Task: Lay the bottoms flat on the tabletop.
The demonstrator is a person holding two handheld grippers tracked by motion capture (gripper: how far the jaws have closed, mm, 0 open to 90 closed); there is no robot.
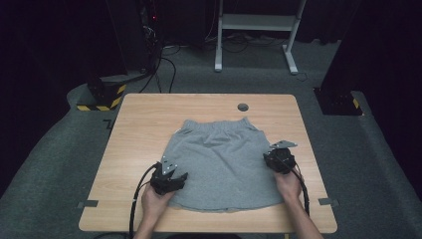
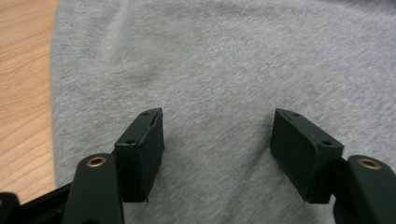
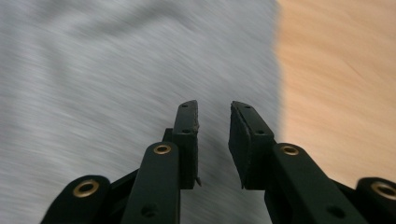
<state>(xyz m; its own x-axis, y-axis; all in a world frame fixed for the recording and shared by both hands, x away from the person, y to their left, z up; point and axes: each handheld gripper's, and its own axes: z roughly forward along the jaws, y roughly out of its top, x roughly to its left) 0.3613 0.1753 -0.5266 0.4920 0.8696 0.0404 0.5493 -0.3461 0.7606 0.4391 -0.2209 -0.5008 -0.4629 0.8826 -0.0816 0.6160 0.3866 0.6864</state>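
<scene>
The left gripper (image 2: 217, 154) has its fingers (image 2: 140, 154) spread wide, released, over the near left part of the grey shorts (image 1: 224, 164). The right gripper (image 3: 214, 140) has its fingers narrowly parted, grasping nothing, above the shorts' right edge. The shorts lie flat mid-desk (image 1: 139, 124).

Right claw view motion-blurred: shorts (image 3: 116, 93) fabric smeared; shorts cut off by frame edges.

Grey shorts (image 1: 221, 162) flat on table, waistband away.
</scene>
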